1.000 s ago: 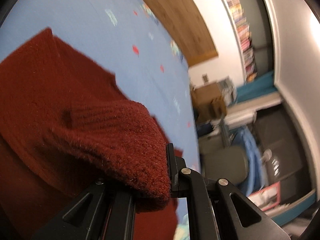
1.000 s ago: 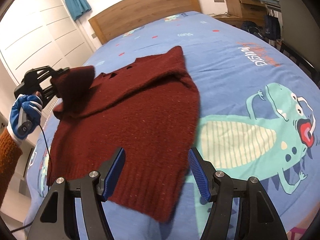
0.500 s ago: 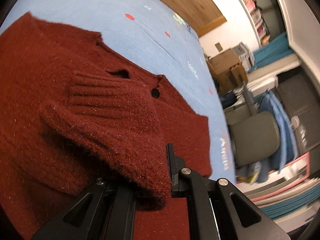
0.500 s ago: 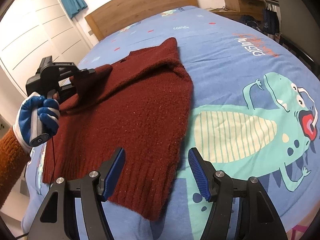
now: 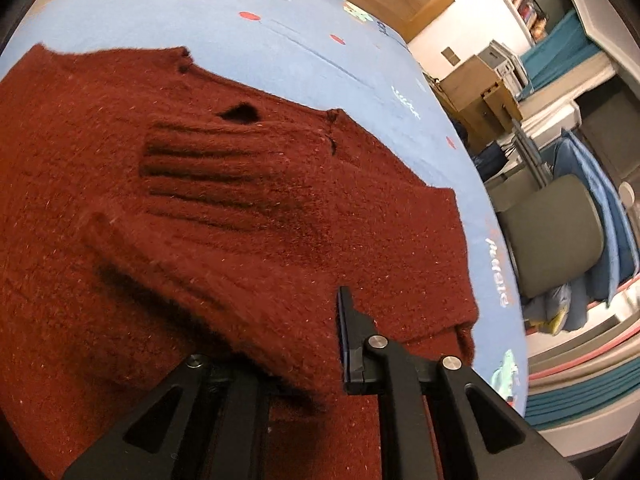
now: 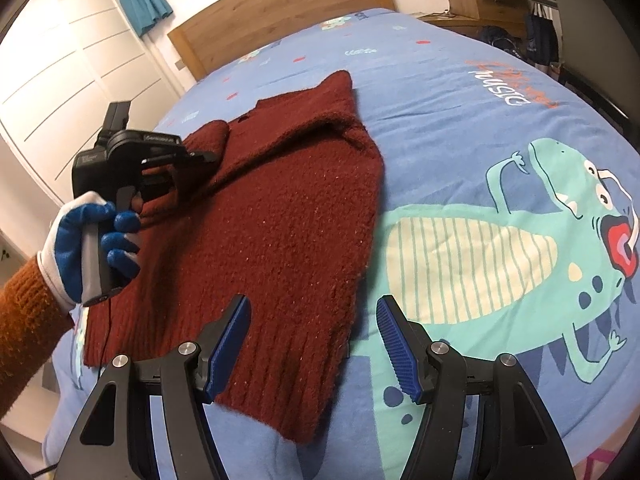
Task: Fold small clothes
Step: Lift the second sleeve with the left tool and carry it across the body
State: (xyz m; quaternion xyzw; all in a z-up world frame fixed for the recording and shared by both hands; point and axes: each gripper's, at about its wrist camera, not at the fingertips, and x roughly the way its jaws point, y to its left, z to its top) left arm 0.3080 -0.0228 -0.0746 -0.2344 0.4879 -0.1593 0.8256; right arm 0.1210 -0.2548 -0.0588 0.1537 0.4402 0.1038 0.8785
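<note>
A dark red knitted sweater (image 6: 280, 220) lies spread on the blue bed cover (image 6: 460, 128). My left gripper (image 5: 288, 344) is shut on the sweater's sleeve (image 5: 224, 208) and holds its ribbed cuff over the sweater's chest, below the neckline. In the right wrist view the left gripper (image 6: 188, 160) sits at the sweater's left side, held by a gloved hand. My right gripper (image 6: 312, 340) is open and empty, just above the sweater's ribbed hem (image 6: 288, 384) near the bed's front edge.
A wooden headboard (image 6: 280, 12) stands at the far end of the bed. White wardrobe doors (image 6: 60, 92) are on the left. A grey chair (image 5: 552, 236) and a wooden cabinet (image 5: 476, 88) stand beside the bed on the right.
My left gripper has carried the sleeve inward and lower over the sweater's body. My right gripper has stayed open by the hem.
</note>
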